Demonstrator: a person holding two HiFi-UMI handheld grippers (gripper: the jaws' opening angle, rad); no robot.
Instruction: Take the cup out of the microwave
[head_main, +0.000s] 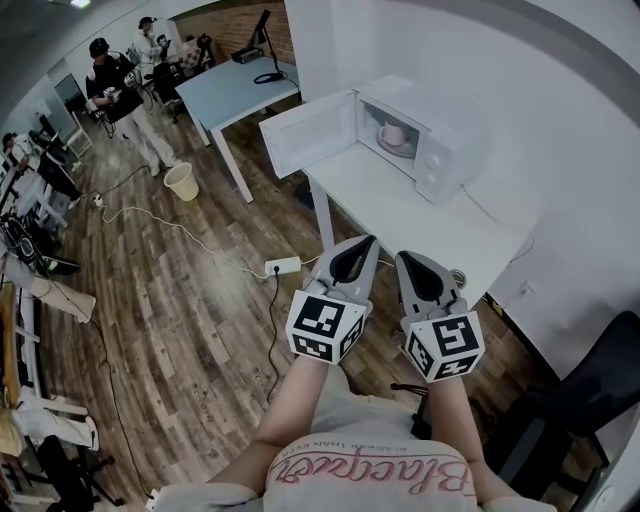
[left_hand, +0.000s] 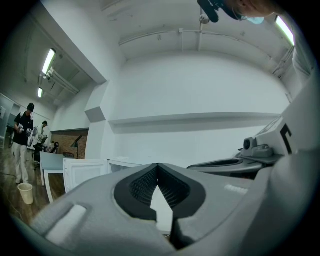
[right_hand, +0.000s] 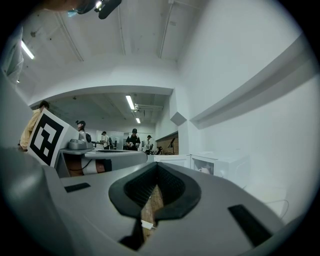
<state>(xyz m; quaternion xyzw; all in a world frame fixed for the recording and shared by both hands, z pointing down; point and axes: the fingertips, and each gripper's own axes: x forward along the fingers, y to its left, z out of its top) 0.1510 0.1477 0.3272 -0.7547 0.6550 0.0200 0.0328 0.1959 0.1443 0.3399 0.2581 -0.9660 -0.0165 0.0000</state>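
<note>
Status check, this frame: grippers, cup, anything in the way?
Left gripper and right gripper shut, empty, short of the table. Cup inside microwave, door open. Nothing seen blocking the cup.

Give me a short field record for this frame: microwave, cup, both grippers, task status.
microwave: on the white table, door open
cup: inside the microwave, untouched
left gripper: shut, empty, well short of the microwave
right gripper: shut, empty, beside the left gripper
task status: cup not yet taken out
</note>
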